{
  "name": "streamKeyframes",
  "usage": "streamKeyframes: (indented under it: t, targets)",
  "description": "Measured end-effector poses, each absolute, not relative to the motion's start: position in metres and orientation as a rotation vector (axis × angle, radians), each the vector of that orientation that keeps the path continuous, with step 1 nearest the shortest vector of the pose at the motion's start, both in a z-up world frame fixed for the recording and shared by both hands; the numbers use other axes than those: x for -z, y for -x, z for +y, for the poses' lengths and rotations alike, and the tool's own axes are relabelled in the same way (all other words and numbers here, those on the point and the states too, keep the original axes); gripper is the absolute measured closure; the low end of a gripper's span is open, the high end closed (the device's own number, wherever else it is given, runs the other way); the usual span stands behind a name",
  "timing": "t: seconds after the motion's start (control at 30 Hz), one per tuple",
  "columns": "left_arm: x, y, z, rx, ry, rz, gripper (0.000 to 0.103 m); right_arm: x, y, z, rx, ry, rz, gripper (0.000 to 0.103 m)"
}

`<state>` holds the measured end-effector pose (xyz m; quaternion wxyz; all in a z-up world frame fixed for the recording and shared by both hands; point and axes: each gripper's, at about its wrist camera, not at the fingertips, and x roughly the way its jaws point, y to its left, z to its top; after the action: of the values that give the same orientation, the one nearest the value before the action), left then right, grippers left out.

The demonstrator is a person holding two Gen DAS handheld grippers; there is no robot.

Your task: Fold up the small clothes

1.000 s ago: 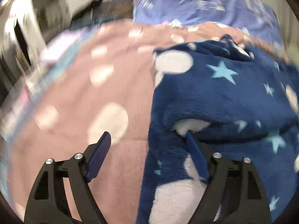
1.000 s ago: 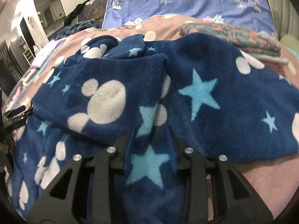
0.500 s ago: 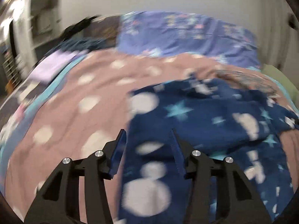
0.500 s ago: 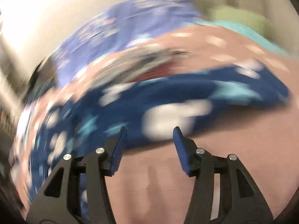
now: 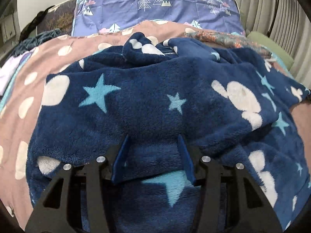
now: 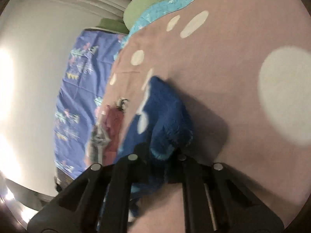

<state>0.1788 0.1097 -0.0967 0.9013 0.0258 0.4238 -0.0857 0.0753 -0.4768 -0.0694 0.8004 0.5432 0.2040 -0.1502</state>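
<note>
A navy fleece garment (image 5: 155,101) with light blue stars and white mouse-head shapes lies spread and partly folded on the pink dotted bedspread (image 5: 25,89). My left gripper (image 5: 153,161) is open, its blue fingers resting low on the fleece near its front edge, with cloth between them. In the right wrist view, tilted sideways and blurred, my right gripper (image 6: 161,159) is shut on a corner of the same fleece (image 6: 165,114), which bunches up out of the jaws above the bedspread (image 6: 233,62).
A purple pillowcase (image 5: 155,5) with tree prints lies at the bed's head. A folded floral cloth (image 5: 223,38) sits at the back right. A green cushion (image 5: 272,46) and curtains are at the right; dark clutter at the left.
My left gripper moved from the garment's left edge onto its front middle, jaws narrower than at first. My right gripper let go, swung right and rolled sideways, then shut on a fleece corner.
</note>
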Motion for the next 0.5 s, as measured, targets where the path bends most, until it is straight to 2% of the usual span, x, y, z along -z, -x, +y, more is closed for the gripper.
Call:
streamKeyframes:
  t: [0.1, 0.27, 0.37, 0.5]
  targets:
    - [0.098, -0.179, 0.108, 0.177, -0.055, 0.874, 0.050, 0.034, -0.105, -0.404, 0.077, -1.059, 0.434, 0.093]
    - [0.098, -0.181, 0.110, 0.175, -0.056, 0.867, 0.050, -0.016, -0.142, -0.227, -0.368, -0.770, 0.490, 0.093]
    - [0.098, -0.181, 0.114, 0.189, -0.030, 0.863, 0.050, -0.002, -0.152, -0.130, -0.544, -0.605, 0.594, 0.093]
    - [0.098, -0.181, 0.120, 0.206, 0.001, 0.860, 0.050, 0.070, -0.165, -0.068, -0.494, -0.421, 0.836, 0.083]
